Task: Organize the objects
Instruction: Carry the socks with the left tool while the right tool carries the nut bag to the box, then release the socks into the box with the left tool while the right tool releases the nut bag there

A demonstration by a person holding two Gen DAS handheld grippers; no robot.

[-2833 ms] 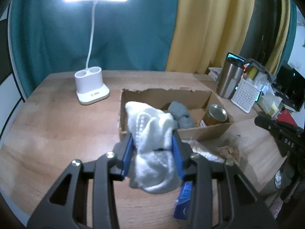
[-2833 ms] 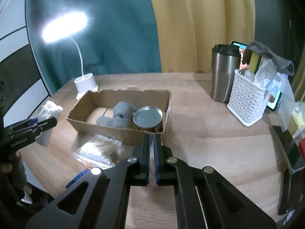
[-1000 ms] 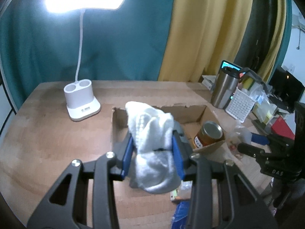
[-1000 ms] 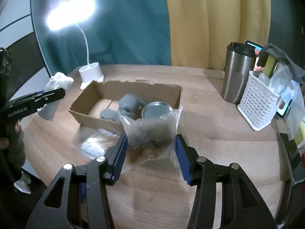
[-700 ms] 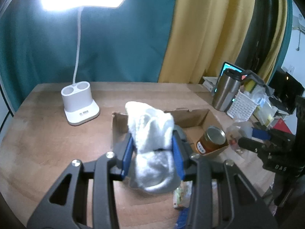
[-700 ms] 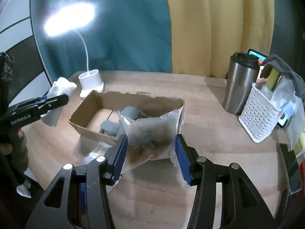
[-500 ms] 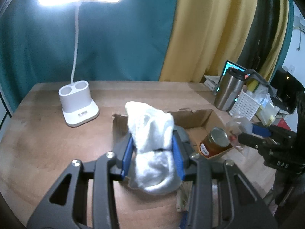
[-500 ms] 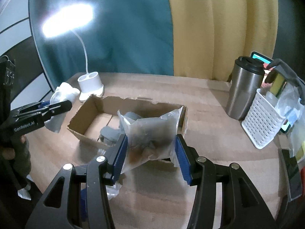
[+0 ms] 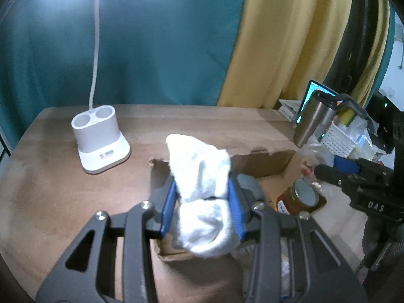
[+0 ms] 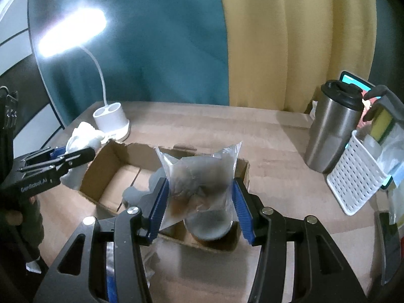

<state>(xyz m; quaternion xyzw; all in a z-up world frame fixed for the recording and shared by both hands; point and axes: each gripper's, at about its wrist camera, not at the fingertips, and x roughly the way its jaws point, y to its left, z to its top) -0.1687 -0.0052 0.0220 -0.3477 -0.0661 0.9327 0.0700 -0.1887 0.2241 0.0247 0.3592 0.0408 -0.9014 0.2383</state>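
White cloth sits pinched in the left gripper, held above the near-left end of the cardboard box. Inside already lie a grey bundle and a jar. Further right, the right gripper clamps a clear plastic bag over the box. Judging by this, both loads remain to be dropped in.

**Two wrist views crossing over one box**

The left wrist view looks from the table's near edge toward its far edge. The right wrist view faces likewise, farther right. Both sit close above the cardboard box and share the lamp base.
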